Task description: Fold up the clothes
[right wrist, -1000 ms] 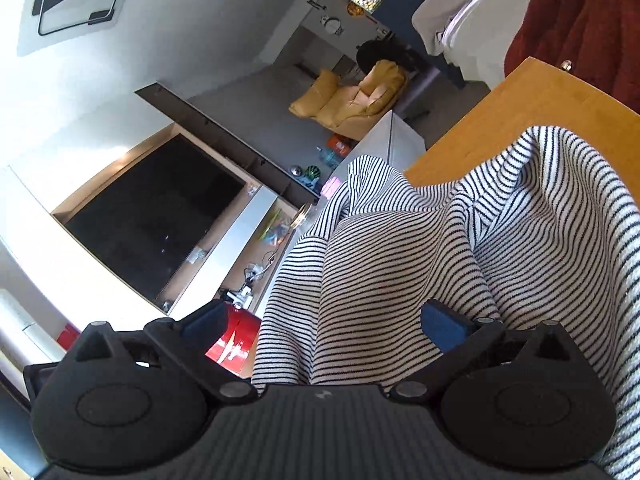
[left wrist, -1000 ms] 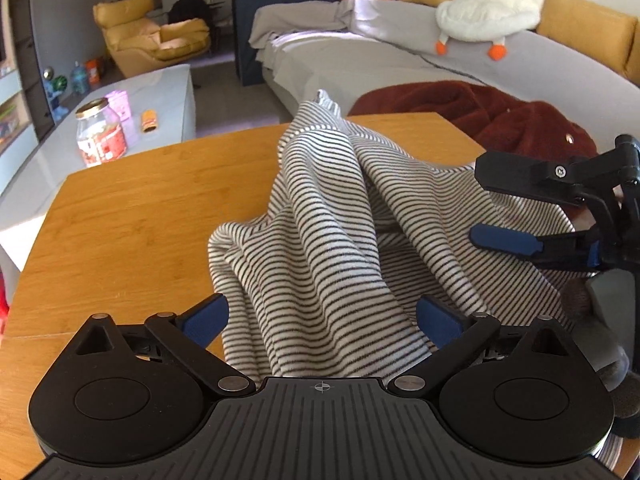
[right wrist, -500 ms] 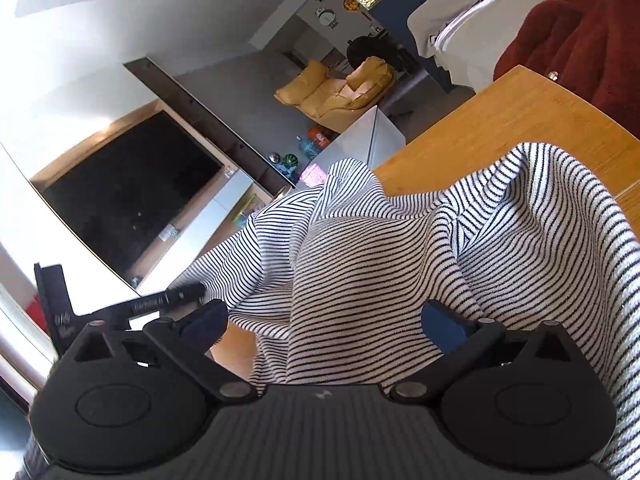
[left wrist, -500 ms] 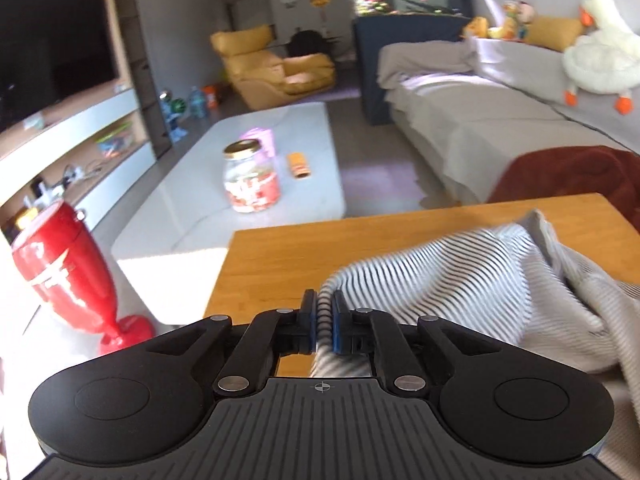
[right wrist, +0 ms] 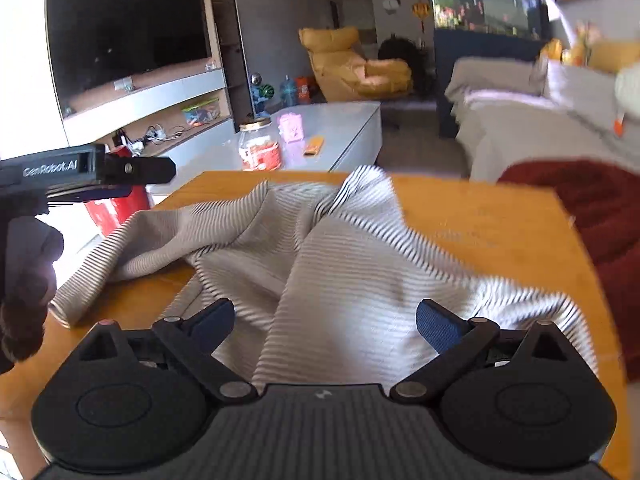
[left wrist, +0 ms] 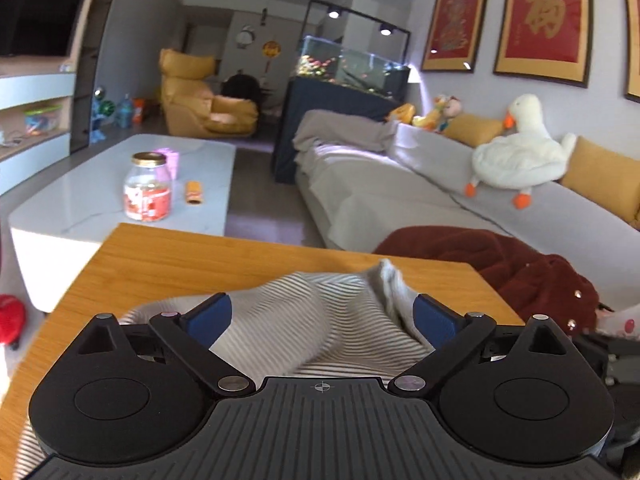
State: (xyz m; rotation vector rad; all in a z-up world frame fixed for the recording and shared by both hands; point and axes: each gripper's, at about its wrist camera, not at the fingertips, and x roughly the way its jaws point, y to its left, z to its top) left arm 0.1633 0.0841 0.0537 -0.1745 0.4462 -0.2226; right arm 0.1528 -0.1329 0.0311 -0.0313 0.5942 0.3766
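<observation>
Wooden table, the work surface, seen from both wrist views; it carries the task's garment and is otherwise bare where visible, which leaves flat room to spread and crease fabric. Beyond its far edge lie a grey sofa with a white plush goose on its back, a dark red garment heaped just past the table's right corner, presumably waiting its turn, and a low white coffee table bearing a glass jar. Striped shirt: a grey-and-white striped knit lying crumpled on the table, rucked into ridges with one peak standing near the far edge and a sleeve-like flap trailing toward the left edge; no clean fold is yet visible, so the task is judged to be at an early, arranging stage. Left gripper: its jaws are opening and stand wide, the blue pads clear of the cloth, which lies beneath and between them but is not pinched; the tool is angled down over the shirt's near left portion, and its body also appears at the left margin of the right wrist view. Right gripper: jaws spread wide above the shirt's near right portion, holding nothing, the fabric merely passing under the gap. With both tools empty, the shirt rests under its own weight alone; a fresh hold on an edge or corner appears to be required before any fold.
</observation>
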